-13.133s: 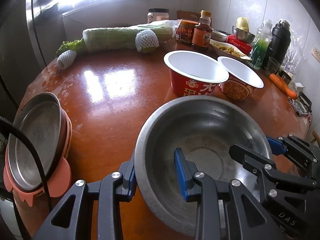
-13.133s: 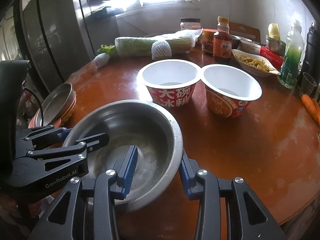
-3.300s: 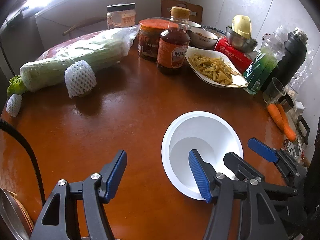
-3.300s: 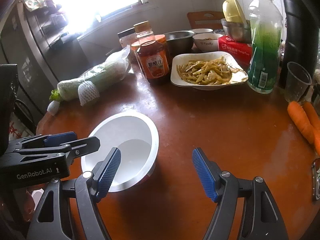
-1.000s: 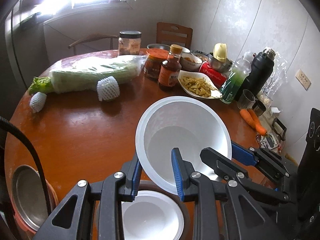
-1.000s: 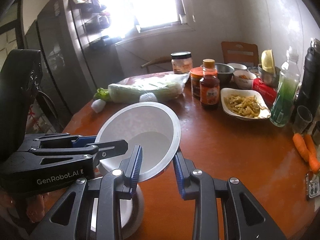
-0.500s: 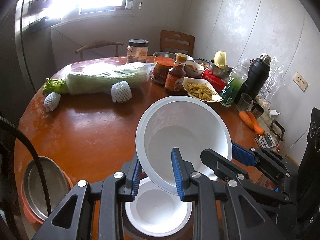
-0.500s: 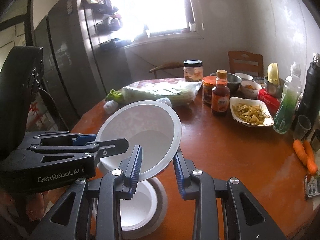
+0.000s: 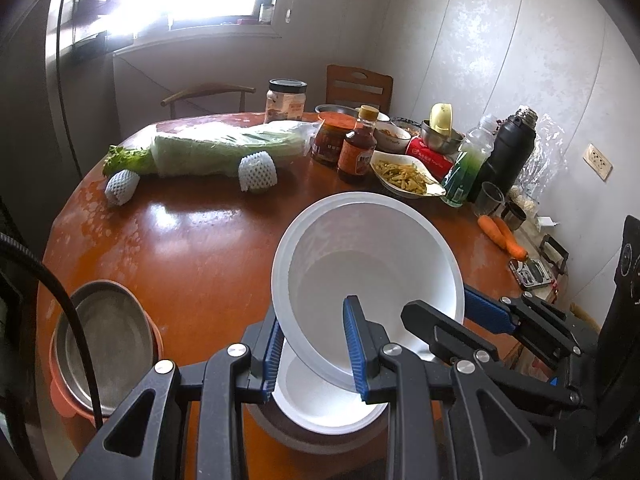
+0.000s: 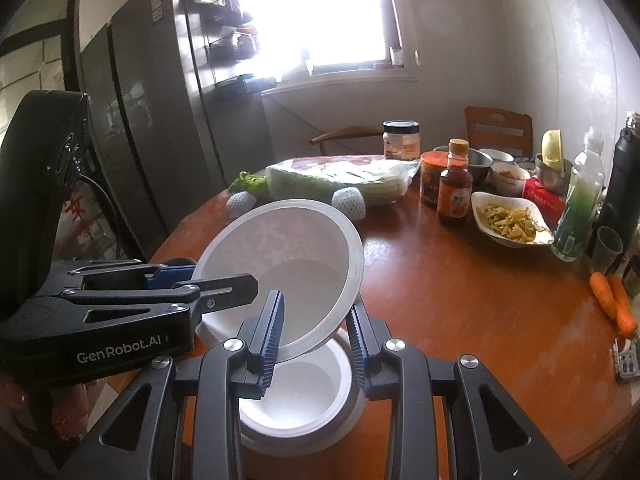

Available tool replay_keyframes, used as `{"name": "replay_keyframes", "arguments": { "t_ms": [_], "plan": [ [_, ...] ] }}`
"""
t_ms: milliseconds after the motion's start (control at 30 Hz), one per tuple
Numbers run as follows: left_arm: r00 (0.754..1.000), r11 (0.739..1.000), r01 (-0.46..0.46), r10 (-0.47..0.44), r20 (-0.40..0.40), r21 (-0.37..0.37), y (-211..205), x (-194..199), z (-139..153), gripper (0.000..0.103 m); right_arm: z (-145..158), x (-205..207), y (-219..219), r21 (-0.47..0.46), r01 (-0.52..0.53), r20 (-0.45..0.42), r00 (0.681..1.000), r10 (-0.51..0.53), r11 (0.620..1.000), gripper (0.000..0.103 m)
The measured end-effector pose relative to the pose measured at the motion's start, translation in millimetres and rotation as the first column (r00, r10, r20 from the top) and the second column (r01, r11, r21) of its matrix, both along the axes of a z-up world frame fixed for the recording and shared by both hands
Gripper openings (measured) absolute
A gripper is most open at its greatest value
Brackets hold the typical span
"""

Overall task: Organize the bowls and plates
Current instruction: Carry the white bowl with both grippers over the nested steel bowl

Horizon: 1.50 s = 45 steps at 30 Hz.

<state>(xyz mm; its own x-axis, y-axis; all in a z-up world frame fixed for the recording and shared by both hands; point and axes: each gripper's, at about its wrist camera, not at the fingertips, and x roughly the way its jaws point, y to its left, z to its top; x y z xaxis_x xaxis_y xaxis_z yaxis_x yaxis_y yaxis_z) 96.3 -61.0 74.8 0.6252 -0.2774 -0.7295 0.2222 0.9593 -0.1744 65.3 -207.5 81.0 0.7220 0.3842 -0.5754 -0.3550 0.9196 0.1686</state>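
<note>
I hold one tilted white bowl (image 9: 372,264) above another white bowl (image 9: 320,396), left claw (image 9: 314,354) and right claw (image 10: 316,340) each pinching its rim.

A round brown table (image 9: 192,248) stands near pale panelled walls (image 9: 500,60). A bright window (image 10: 340,12) floods the room with daylight. 2 wooden chairs (image 10: 498,126) sit behind the table, and a tall dark fridge (image 10: 148,112) stands beside the window.

White paper bowl (image 9: 372,256) tilted, raised above second white bowl (image 9: 320,396) nested in steel bowl (image 9: 304,438).
</note>
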Motion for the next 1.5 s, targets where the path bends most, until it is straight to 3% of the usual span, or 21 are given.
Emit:
{"name": "replay_keyframes", "arguments": {
  "t_ms": [833, 1500],
  "plan": [
    [1.0, 1.0, -0.002, 0.002, -0.019, 0.0, 1, -32, -23, 0.029, -18, -33, 4, -0.02, -0.019, -0.019, 1.0, 0.019, 1.0, 0.034],
    [0.998, 1.0, 0.004, -0.003, -0.055, 0.015, -2, -29, -38, 0.029, -30, -36, 3, -0.031, -0.025, -0.047, 0.999, 0.024, 0.999, 0.034]
  ]
}}
